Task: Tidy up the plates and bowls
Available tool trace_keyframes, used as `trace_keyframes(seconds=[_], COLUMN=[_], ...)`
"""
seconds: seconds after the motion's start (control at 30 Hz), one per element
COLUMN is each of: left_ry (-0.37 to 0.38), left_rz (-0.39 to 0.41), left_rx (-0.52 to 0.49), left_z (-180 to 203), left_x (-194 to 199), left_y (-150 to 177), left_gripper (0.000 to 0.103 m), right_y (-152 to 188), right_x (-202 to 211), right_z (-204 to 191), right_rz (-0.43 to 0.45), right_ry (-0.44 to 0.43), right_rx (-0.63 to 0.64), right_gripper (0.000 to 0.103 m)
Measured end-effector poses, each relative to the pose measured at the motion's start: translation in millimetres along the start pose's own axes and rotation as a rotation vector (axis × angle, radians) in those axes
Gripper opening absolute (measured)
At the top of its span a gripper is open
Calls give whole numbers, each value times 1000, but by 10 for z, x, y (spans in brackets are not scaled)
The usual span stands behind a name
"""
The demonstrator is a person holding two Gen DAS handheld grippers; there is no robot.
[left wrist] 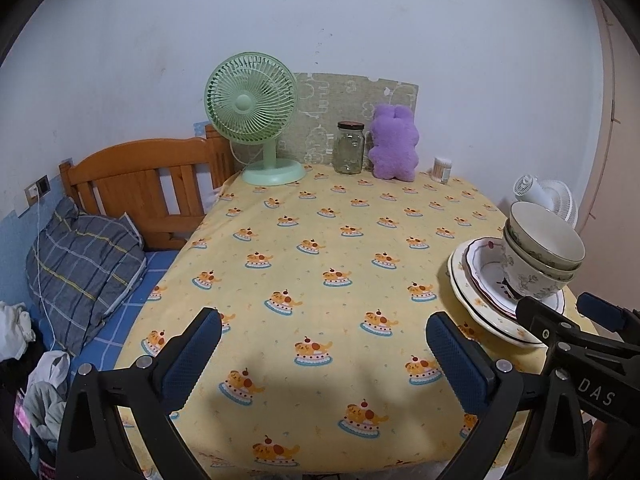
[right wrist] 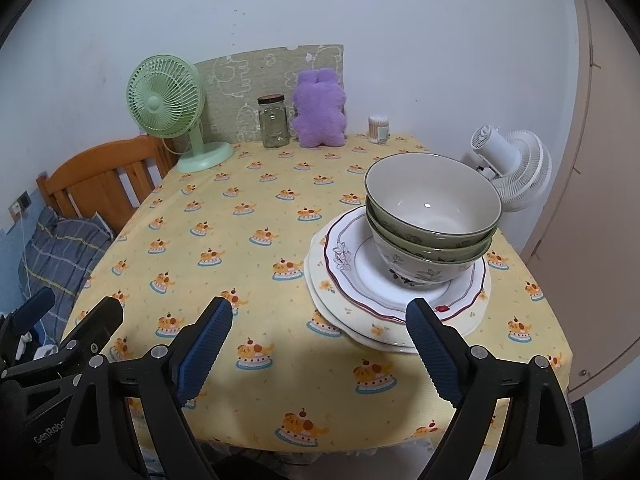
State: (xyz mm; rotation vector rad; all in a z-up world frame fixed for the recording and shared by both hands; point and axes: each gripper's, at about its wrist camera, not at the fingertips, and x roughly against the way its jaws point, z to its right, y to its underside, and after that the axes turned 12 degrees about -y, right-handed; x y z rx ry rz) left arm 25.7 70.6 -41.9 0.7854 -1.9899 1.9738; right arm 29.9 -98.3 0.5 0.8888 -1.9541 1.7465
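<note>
Nested floral bowls stand on a white plate with a maroon scalloped rim, which lies on a larger cream plate, on the right of the yellow-clothed table. The stack also shows in the left wrist view, bowls on plates. My right gripper is open and empty, just in front of the stack. My left gripper is open and empty over the table's near middle, left of the stack. The right gripper shows in the left wrist view.
A green fan, glass jar, purple plush toy and small cotton-swab container line the table's far edge by the wall. A white fan stands beyond the right edge. A wooden bed with pillow lies left.
</note>
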Motion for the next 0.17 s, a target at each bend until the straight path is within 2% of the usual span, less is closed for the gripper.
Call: trace_keyframes(seconds=[0.17], left_ry=[2], left_rz=[2], left_rx=[3], left_z=[-16], left_x=[5], left_y=[21], left_gripper=[103], right_y=[2], right_x=[6], right_z=[-17], right_rz=[0], right_ry=[-1], right_rx=[4], right_gripper=[91])
